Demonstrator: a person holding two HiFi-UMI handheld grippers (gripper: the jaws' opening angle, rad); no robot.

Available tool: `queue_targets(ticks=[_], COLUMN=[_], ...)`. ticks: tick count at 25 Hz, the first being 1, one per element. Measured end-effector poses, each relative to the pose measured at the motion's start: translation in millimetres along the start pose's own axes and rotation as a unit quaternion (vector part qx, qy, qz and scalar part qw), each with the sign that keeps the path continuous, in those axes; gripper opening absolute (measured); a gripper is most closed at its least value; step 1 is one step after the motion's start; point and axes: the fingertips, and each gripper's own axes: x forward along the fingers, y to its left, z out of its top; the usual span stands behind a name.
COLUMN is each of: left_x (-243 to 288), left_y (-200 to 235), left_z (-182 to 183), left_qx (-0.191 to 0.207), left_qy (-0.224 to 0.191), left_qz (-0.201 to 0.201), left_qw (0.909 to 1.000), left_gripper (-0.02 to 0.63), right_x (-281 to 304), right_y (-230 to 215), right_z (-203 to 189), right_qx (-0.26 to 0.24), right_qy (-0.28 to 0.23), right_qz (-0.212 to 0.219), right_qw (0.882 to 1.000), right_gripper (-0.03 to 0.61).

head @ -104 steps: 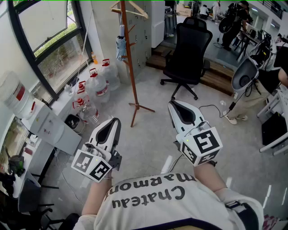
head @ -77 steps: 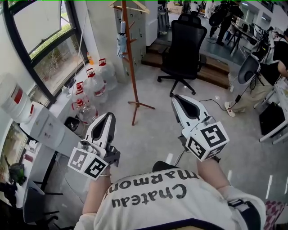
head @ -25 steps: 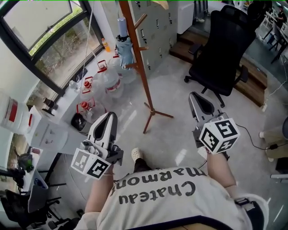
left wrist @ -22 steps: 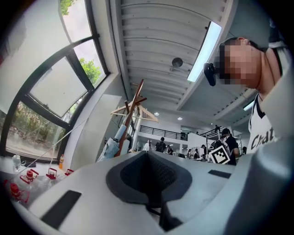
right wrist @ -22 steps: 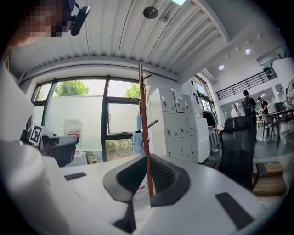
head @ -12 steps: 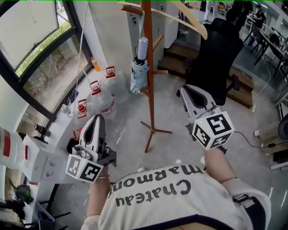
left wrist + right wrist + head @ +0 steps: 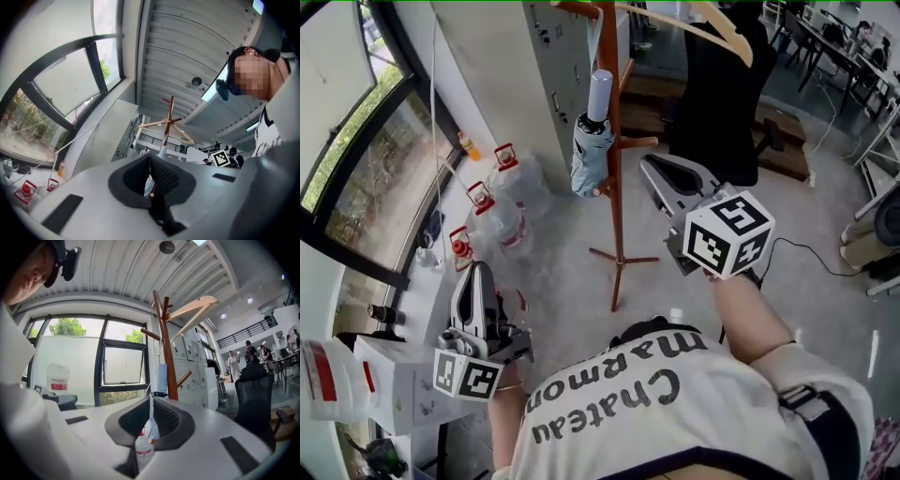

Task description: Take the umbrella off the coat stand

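A folded light-blue umbrella with a pale grey handle hangs from a peg on the left side of the brown wooden coat stand. My right gripper is shut and empty, just right of the stand's pole at about the umbrella's height. It does not touch the stand or the umbrella. In the right gripper view the shut right gripper points at the stand and the umbrella's handle. My left gripper is low at the left, shut and empty, well away from the stand. In the left gripper view the left gripper faces the stand.
A wooden hanger lies across the stand's top. Large water bottles with red caps crowd the floor by the window. Behind the stand are grey lockers and a black office chair. A white water dispenser stands at lower left.
The person has walked up to the stand, which now shows close. The right gripper has come in beside the pole near the umbrella. The left gripper sits lower left. Both stayed shut.
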Motion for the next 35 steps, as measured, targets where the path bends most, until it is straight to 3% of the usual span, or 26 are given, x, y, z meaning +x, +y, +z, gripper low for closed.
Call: queue_targets(ticks=[6, 7, 8, 9, 17, 20, 25, 35], left_x=[-14.2, -16.6, -18.4, -19.8, -15.0, -10.8, 9.8, 55.2], left_y=[20.9, 24.5, 28.9, 33.7, 69.4, 80.7, 85.0, 81.6], left_z=[-1.8, -3.5, -3.8, -2.7, 1.0, -2.8, -8.5, -11.4], left_qx=[0.001, -0.004, -0.009, -0.012, -0.017, -0.031, -0.029, -0.017], left_qy=[0.007, 0.010, 0.009, 0.006, -0.007, -0.010, 0.001, 0.010], left_qz=[0.025, 0.032, 0.039, 0.047, 0.089, 0.104, 0.098, 0.071], left_qw=[0.9997, 0.9994, 0.9992, 0.9988, 0.9959, 0.9941, 0.9948, 0.9973], left_gripper=[0.023, 0.023, 0.023, 0.023, 0.023, 0.023, 0.023, 0.023], right_x=[34.0, 39.2, 45.1, 51.3, 101.0, 112.8, 123.3, 136.1], right_y=[6.4, 7.2, 7.9, 8.4, -6.4, -13.8, -20.5, -8.6], right_z=[10.8, 15.0, 19.3, 23.5, 39.3, 39.0, 41.0, 42.9], right_qx=[0.049, 0.053, 0.051, 0.045, -0.017, -0.018, 0.003, -0.013], right_qy=[-0.026, -0.029, -0.032, -0.034, -0.033, -0.030, -0.036, -0.046], right_qz=[0.021, 0.027, 0.033, 0.037, 0.011, 0.007, 0.019, 0.063], right_qw=[0.998, 0.998, 0.998, 0.998, 0.999, 0.999, 0.999, 0.997], right_gripper=[0.046, 0.094, 0.185, 0.209, 0.209, 0.209, 0.209, 0.209])
